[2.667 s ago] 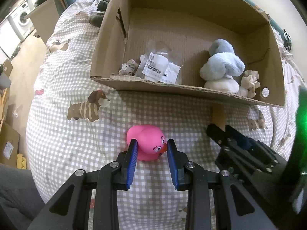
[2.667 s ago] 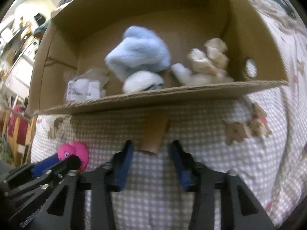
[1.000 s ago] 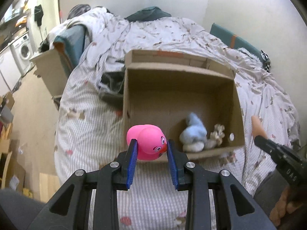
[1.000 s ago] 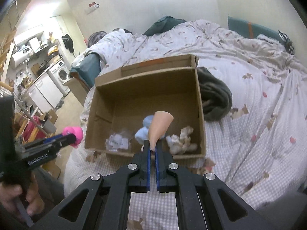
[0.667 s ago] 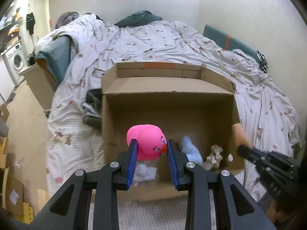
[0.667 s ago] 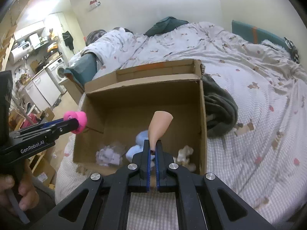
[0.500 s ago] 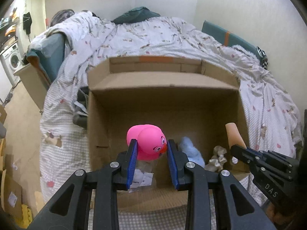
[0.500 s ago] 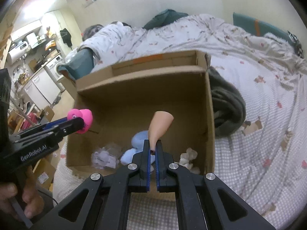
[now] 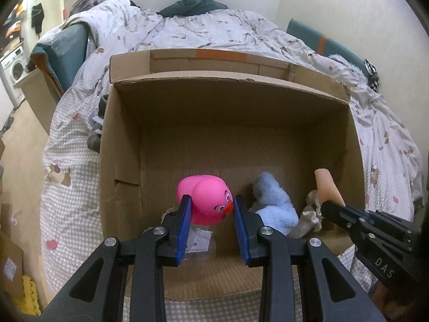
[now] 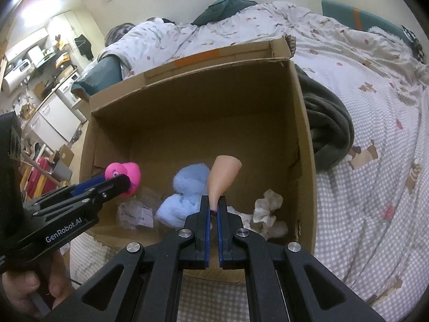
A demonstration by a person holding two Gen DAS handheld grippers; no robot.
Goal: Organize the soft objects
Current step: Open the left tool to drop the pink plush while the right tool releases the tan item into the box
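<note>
Pink duck (image 9: 209,200) – clamped, over box (image 9: 126,145)

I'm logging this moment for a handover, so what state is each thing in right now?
left gripper: shut on the pink duck, held above the box.
pink duck: gripped, off the bed.
right gripper: shut on the tan cone.
tan cone: pinched at its narrow end, wide end up.
cardboard box: open, flaps up.
blue plush: lying inside the box.
beige plush: lying inside the box.

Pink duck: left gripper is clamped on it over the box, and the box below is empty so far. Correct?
Not empty. The left gripper does hold the pink duck over the cardboard box, but the left wrist view shows a blue plush already inside.
</note>
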